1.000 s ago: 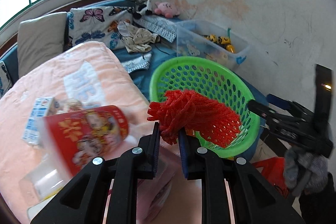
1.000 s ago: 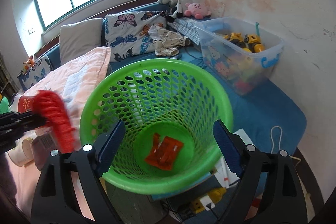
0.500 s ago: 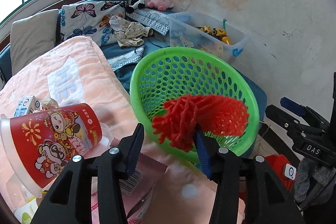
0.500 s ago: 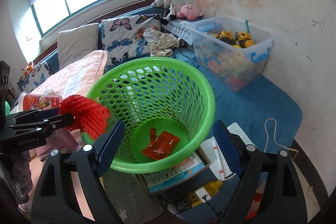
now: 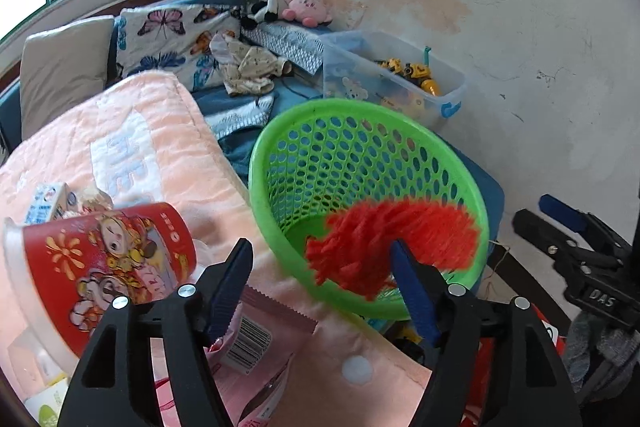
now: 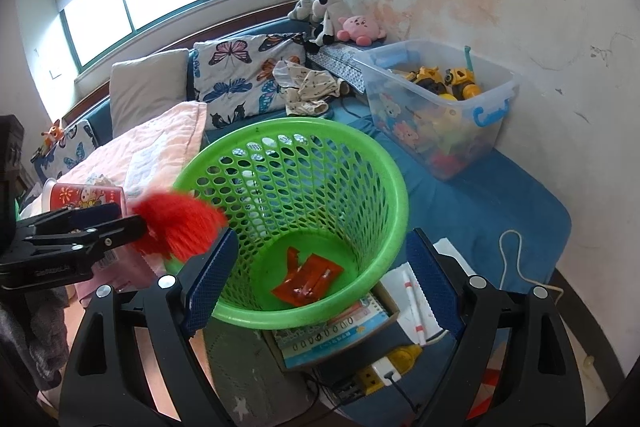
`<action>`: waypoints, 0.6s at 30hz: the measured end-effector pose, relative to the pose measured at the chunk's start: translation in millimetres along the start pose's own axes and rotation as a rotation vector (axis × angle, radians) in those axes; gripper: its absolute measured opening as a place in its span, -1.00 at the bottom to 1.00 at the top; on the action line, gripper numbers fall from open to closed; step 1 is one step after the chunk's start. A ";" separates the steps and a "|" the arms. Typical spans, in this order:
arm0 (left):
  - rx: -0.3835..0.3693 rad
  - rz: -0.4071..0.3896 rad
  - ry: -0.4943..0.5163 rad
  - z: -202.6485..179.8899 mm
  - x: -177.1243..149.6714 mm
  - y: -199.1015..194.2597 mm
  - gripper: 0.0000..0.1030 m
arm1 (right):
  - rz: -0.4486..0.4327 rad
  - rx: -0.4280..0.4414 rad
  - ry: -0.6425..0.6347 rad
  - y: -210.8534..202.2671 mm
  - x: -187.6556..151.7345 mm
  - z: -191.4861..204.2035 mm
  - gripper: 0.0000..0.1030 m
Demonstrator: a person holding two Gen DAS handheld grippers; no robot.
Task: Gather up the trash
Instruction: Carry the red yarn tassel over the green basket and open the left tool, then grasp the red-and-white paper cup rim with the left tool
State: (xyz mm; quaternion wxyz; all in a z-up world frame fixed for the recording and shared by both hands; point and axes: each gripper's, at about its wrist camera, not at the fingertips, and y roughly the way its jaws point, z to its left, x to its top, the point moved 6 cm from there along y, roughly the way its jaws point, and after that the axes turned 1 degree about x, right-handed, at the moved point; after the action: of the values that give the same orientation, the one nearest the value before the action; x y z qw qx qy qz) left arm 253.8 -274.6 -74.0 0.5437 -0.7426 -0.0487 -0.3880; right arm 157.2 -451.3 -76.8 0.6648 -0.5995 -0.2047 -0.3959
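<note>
A green mesh basket stands beside the pink blanket. A red foam net hangs blurred at the basket's near rim, just off my left gripper's right finger. My left gripper is open, jaws wide apart. My right gripper is open around the basket's near side without touching it. A red wrapper lies on the basket's floor. A red printed cup lies on its side on the blanket.
A pink snack bag and a small milk carton lie on the blanket. A clear toy box stands by the wall. Books and a power strip sit under the basket. Pillows and plush toys line the back.
My left gripper opened and let go of the red net, which now drops at the basket's rim. The basket looks closer in the left wrist view. The right gripper stayed open.
</note>
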 end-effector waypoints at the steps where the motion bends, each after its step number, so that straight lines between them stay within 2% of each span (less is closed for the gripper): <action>1: 0.010 0.006 -0.001 1.4 -0.1 3.7 0.33 | 0.000 -0.002 0.001 -0.1 -0.2 -1.1 0.66; 5: 0.014 0.031 -0.011 4.1 -1.3 11.1 0.33 | 0.004 -0.001 0.016 0.9 -1.0 -4.8 0.66; 8: 0.013 0.020 -0.004 6.4 -4.2 4.8 0.33 | 0.003 0.002 0.015 -0.2 -1.3 -3.6 0.66; 18: 0.061 -0.064 -0.005 25.0 -16.5 -50.0 0.36 | -0.004 0.066 -0.022 -6.7 1.2 26.8 0.66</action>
State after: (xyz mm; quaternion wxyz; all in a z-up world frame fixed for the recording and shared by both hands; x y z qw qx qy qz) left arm 230.7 -227.6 -48.5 0.5532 -0.7246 -0.0857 -0.4019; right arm 158.2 -425.6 -66.3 0.6810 -0.5813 -0.2263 -0.3836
